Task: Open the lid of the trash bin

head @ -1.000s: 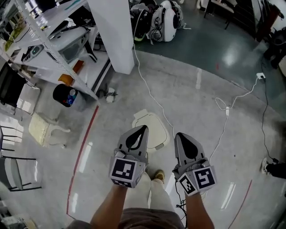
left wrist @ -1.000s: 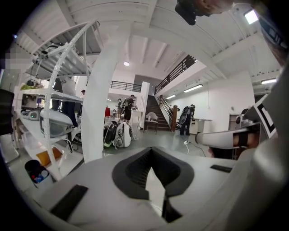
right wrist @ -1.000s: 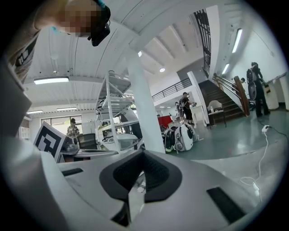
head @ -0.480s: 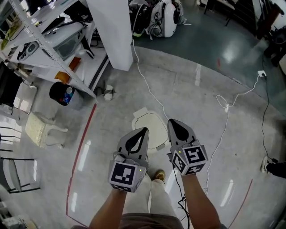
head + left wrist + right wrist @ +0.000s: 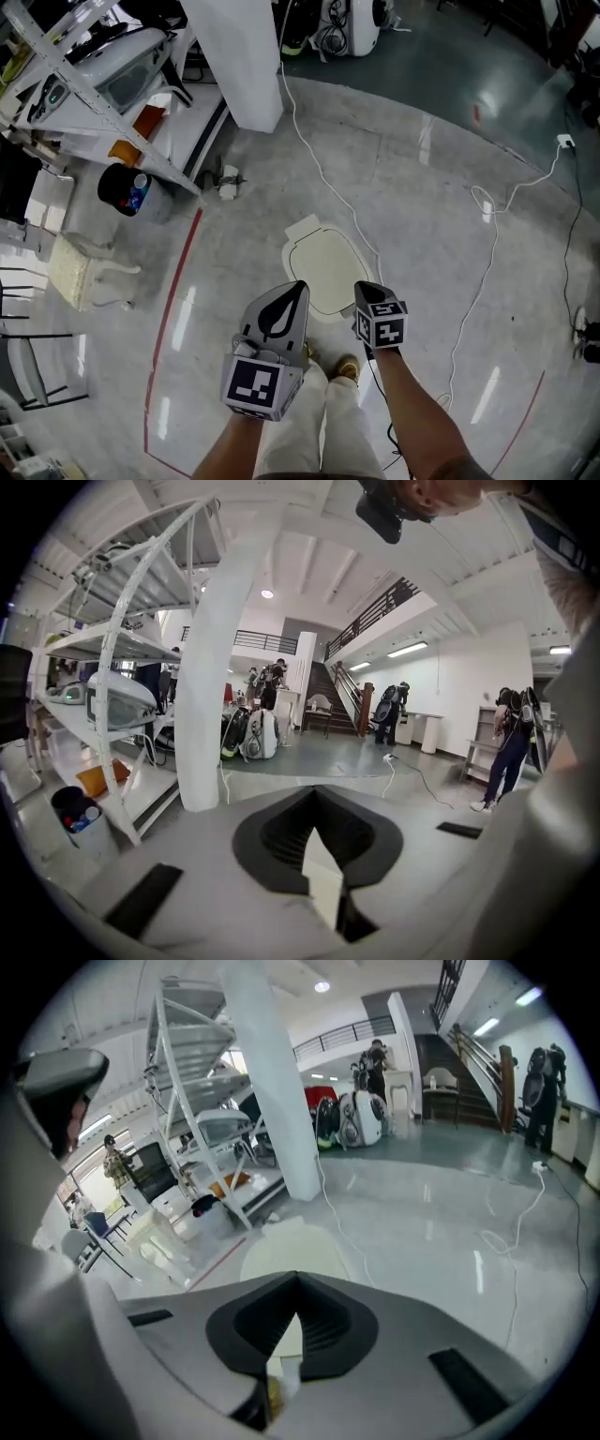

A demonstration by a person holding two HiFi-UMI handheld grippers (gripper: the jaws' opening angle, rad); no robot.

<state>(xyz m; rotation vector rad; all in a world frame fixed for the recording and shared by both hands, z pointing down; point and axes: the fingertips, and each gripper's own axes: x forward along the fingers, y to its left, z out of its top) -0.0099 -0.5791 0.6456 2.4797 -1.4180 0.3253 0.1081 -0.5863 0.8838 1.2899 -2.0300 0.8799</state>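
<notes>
The trash bin shows as a cream oval lid (image 5: pixel 326 267) on the grey floor, just ahead of my feet; the lid is down. My left gripper (image 5: pixel 301 285) is held at the lid's near left edge, its jaws together and nothing in them. My right gripper (image 5: pixel 361 289) is tipped steeply down at the lid's near right edge, also shut and empty. The right gripper view has the lid (image 5: pixel 291 1241) just beyond the jaw tips (image 5: pixel 298 1279). The left gripper view looks level across the hall, past its shut jaws (image 5: pixel 316 791), and the bin is out of it.
A white pillar (image 5: pixel 234 56) and a metal shelving rack (image 5: pixel 84 84) stand at the far left, with a black bucket (image 5: pixel 125 189) and a cream chair (image 5: pixel 80 272) beside them. A white cable (image 5: pixel 319 169) runs past the bin. Red tape (image 5: pixel 173 309) marks the floor on the left.
My right gripper has moved forward and to the left, tipping down toward the lid's near right edge. The left gripper has hardly moved. The bin now sits closer to me.
</notes>
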